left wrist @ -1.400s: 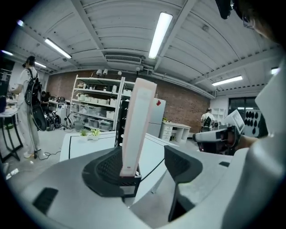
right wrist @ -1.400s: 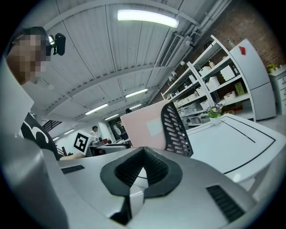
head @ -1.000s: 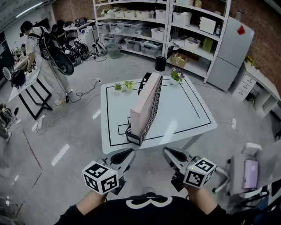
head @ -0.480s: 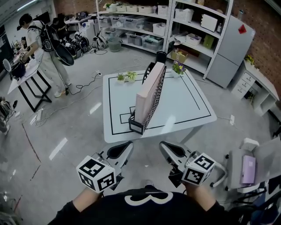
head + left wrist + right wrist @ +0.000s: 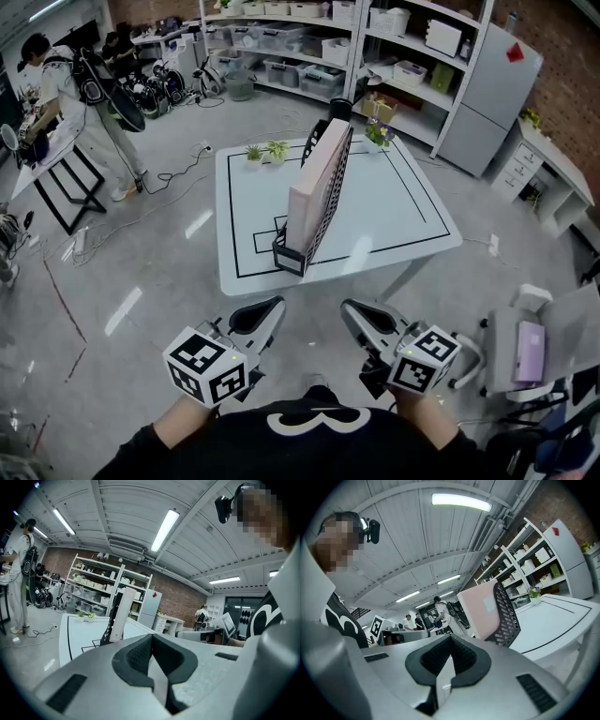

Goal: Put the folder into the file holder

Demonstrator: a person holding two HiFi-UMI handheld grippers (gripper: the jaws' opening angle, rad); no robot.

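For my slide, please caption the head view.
Pink folder stands in the file holder on the table; left gripper and right gripper shut, away from it.

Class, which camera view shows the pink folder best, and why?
The head view: the folder shows end to end, standing in the black mesh file holder on the table. The left gripper view shows only its thin edge; the right gripper view shows its broad face, bottom hidden.

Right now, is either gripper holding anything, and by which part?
Nothing held. Left gripper and right gripper are shut, empty; folder sits in the file holder.
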